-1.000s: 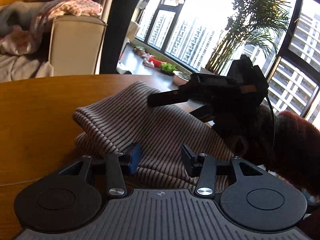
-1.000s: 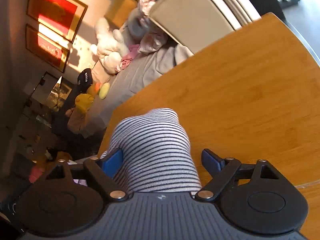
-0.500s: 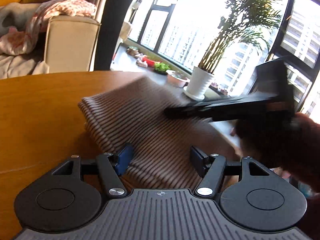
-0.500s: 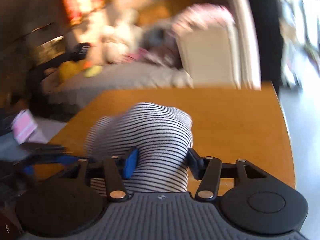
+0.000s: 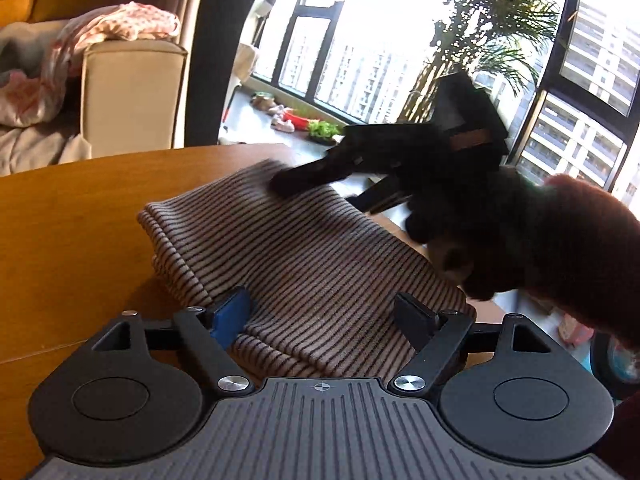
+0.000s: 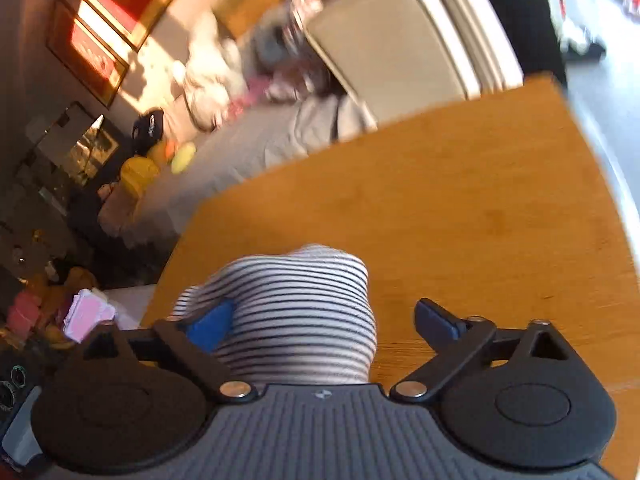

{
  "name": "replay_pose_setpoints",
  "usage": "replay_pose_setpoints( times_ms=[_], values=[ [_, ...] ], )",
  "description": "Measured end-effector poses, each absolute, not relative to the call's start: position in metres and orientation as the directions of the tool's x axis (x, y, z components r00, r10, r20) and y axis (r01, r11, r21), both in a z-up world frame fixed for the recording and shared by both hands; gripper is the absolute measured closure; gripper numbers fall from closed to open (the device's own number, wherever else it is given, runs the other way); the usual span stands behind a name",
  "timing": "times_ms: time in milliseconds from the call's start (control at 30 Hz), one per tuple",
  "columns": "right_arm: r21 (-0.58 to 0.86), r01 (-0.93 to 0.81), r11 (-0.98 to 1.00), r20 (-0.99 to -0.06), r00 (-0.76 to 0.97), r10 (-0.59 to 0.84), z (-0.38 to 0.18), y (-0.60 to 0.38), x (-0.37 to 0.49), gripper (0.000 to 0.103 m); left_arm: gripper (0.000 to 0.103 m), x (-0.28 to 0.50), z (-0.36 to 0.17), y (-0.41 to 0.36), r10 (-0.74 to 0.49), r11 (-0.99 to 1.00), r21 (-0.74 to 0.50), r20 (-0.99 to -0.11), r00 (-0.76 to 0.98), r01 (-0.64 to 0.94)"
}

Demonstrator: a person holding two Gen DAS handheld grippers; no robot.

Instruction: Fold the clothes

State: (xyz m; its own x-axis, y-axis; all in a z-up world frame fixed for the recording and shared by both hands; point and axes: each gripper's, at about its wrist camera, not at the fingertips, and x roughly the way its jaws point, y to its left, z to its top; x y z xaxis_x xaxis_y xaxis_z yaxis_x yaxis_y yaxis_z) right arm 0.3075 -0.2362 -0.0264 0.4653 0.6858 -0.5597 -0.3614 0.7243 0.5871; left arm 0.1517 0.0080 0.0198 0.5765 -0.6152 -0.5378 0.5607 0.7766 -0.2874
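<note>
Left of the striped garment (image 5: 304,264), bare wooden surface (image 5: 72,232) runs out to its curved far edge, with a cream sofa arm (image 5: 128,96) beyond it. One garment only, folded in layers, lying on the surface near its window-side edge; its folded far-left corner sits well in from the rim.

Left tool (image 5: 324,320): jaws wide apart, blue pad at the left and dark pad at the right, straddling the near end of the garment and gripping nothing. Right tool (image 5: 296,184), seen from the left wrist view, reaches in from the right with a fingertip on the garment's far corner; the person's hand (image 5: 520,236) behind it is dark and blurred. From its own camera the right tool (image 6: 324,324) stands spread wide, garment (image 6: 296,320) bunched between the fingers, left pad against the cloth, right pad clear of it.

Only the left view shows the windows (image 5: 360,52) and one palm plant (image 5: 492,40). Only the right view shows open surface (image 6: 460,208) to the right of the garment, two red framed pictures (image 6: 112,12) and the sofa's cluttered seat (image 6: 248,148). Two tools, one hand visible
</note>
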Motion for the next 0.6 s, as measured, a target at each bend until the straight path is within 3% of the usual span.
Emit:
replay_pose_setpoints(
  times_ms=[67, 133, 233, 400, 500, 600],
  values=[
    [0.591, -0.389, 0.707, -0.546, 0.452, 0.705, -0.025, -0.229, 0.309, 0.024, 0.019, 0.155, 0.021, 0.01, -0.616, 0.779, -0.306, -0.538, 0.575, 0.548],
    [0.594, -0.416, 0.689, -0.532, 0.439, 0.724, -0.023, -0.223, 0.311, 0.035, 0.017, 0.159, 0.021, 0.013, -0.626, 0.774, -0.338, -0.536, 0.566, 0.536],
    [0.549, -0.503, 0.668, -0.463, 0.482, 0.744, -0.002, -0.22, 0.286, 0.041, 0.013, 0.164, 0.021, 0.014, -0.638, 0.765, -0.359, -0.535, 0.554, 0.534],
    [0.387, -0.448, 0.806, -0.568, 0.573, 0.591, -0.014, -0.227, 0.288, 0.044, 0.017, 0.167, 0.022, 0.009, -0.647, 0.758, -0.353, -0.516, 0.561, 0.549],
    [0.42, -0.415, 0.807, -0.563, 0.579, 0.59, -0.021, -0.239, 0.288, 0.042, 0.019, 0.172, 0.026, 0.005, -0.64, 0.763, -0.348, -0.52, 0.565, 0.544],
    [0.379, -0.396, 0.836, -0.569, 0.613, 0.548, -0.012, -0.239, 0.273, 0.031, 0.019, 0.172, 0.025, 0.003, -0.633, 0.767, -0.333, -0.532, 0.562, 0.548]
  ],
)
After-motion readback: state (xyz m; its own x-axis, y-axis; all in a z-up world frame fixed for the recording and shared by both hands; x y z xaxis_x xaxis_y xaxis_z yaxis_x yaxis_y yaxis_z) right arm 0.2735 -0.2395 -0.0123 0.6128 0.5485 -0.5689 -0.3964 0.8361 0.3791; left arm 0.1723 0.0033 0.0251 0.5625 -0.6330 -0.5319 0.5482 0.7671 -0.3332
